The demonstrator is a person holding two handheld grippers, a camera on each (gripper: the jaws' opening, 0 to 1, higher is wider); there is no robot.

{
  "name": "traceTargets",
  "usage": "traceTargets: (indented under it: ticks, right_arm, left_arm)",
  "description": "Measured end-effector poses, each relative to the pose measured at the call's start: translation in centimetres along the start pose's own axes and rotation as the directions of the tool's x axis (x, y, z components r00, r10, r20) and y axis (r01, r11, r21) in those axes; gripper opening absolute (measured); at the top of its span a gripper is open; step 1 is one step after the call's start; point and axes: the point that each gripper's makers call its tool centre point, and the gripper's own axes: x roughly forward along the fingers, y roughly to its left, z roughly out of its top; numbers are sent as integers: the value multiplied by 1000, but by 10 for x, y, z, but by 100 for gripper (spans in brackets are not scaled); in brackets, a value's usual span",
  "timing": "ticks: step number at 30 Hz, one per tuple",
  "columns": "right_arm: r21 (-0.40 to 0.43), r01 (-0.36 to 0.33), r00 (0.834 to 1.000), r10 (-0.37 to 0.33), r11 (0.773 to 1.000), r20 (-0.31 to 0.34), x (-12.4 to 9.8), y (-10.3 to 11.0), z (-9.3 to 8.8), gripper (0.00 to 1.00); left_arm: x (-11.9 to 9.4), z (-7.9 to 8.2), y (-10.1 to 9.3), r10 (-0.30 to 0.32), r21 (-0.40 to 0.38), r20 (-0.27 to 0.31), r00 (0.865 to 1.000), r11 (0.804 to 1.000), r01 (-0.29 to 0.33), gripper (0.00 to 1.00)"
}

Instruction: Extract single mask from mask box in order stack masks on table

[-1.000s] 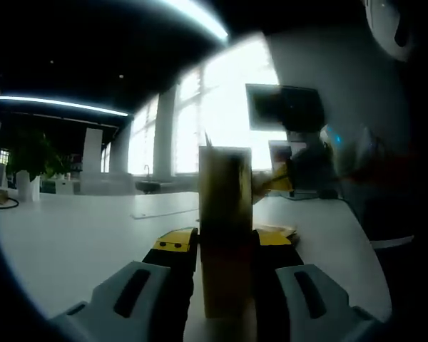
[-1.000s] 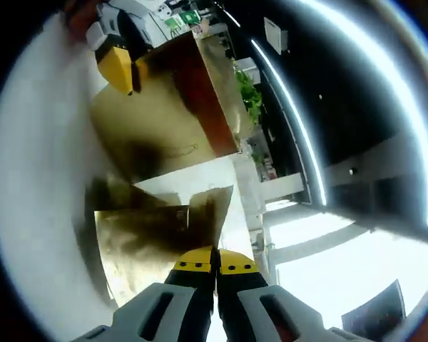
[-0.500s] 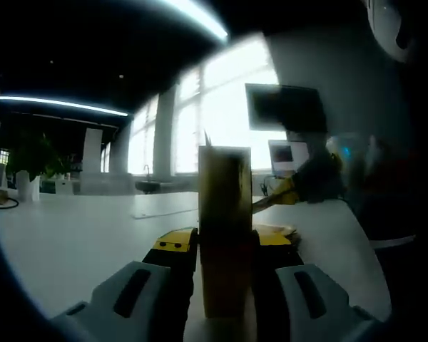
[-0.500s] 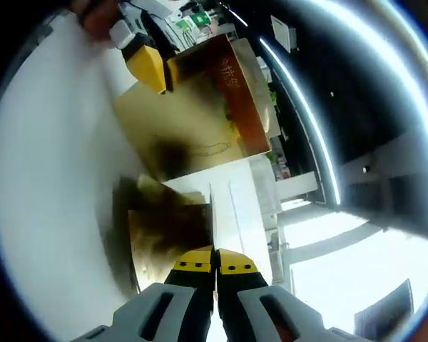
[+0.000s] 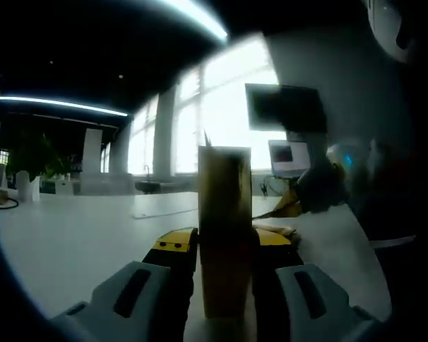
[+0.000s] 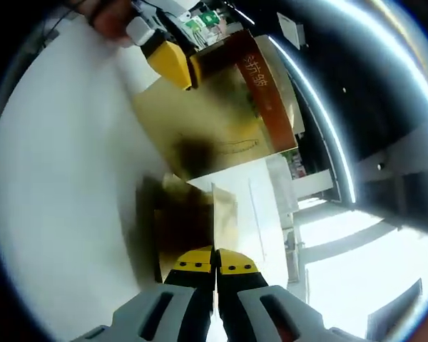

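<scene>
Between the left gripper's [image 5: 225,249] yellow-tipped jaws, at 6 o'clock of the left gripper view, stands the tall gold-brown cardboard mask box [image 5: 225,228], upright, pinched on both flanks. It rests on the white table [image 5: 78,235]. Toward 3 o'clock the right gripper [image 5: 307,191] comes in, blurred, its yellow tip just beside the box's far side. At 9 o'clock, well apart, a dark green plant [image 5: 30,153] stands before bright windows [image 5: 228,107].

Moving to the right gripper view, the right gripper's jaws rise from 6 o'clock, pressed together on the thin edge of a flat gold-coloured single mask packet [image 6: 225,217], which runs up toward the centre. Beyond it, from centre to 12 o'clock, lies the mask box, its broad gold face tilted and a red-brown side panel with printed characters toward 1 o'clock. At 11 o'clock the left gripper's yellow jaw tip touches the box's upper corner, a person's hand [image 6: 114,16] behind it.

Judging by this, the step in hand is the extraction: one packet is gripped and seems mostly clear of the box. Next comes carrying it away from the steadied box and laying it flat on the bare table, keeping the pinch firm.
</scene>
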Motion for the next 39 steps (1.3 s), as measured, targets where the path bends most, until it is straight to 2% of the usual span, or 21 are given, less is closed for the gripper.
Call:
traceTargets:
  ticks: [12, 13, 14, 16, 17, 19, 24, 28, 30, 31, 32, 39]
  right_arm:
    - [51, -42, 999, 41, 998, 26, 4, 10, 0, 3]
    - [-6, -68, 997, 69, 998, 29, 2, 9, 10, 3]
    - [-6, -70, 997, 70, 998, 30, 2, 9, 12, 4]
    - [12, -85, 995, 85, 996, 42, 1, 11, 15, 7]
    - [58, -95, 994, 91, 994, 68, 2, 13, 16, 8]
    - [59, -76, 994, 72, 995, 81, -1, 7, 22, 9]
    - [69, -91, 992, 84, 994, 98, -3, 9, 31, 10]
    - [101, -102, 988, 89, 990, 127, -2, 11, 31, 13]
    - [107, -121, 984, 105, 987, 145, -3, 15, 32, 19]
    - [128, -158, 977, 137, 979, 162, -3, 22, 33, 24]
    - [128, -153, 978, 132, 980, 164, -3, 20, 32, 26]
    - [147, -141, 977, 114, 979, 181, -4, 16, 20, 26]
  left_arm:
    - [0, 0, 0, -1, 1, 0, 1000, 1000, 1, 22]
    - [0, 0, 0, -1, 0, 0, 1000, 1000, 1, 22]
    - [0, 0, 0, 0, 0, 0, 1000, 1000, 0, 22]
    - [0, 0, 0, -1, 0, 0, 1000, 1000, 1, 22]
    - [0, 0, -1, -2, 0, 0, 1000, 1000, 2, 22]
    - [0, 0, -1, -2, 1, -1, 1000, 1000, 2, 22]
    - [1, 0, -1, -2, 1, -2, 1000, 1000, 2, 22]
    - [1, 0, -1, 0, 1, -1, 1000, 1000, 0, 22]
    - [1, 0, 0, 0, 0, -2, 1000, 1000, 0, 22]
    - [1, 0, 0, 0, 0, -2, 1000, 1000, 0, 22]
    - [1, 0, 0, 1, 0, -2, 1000, 1000, -1, 22]
    - [1, 1, 1, 3, -3, 1, 1000, 1000, -3, 22]
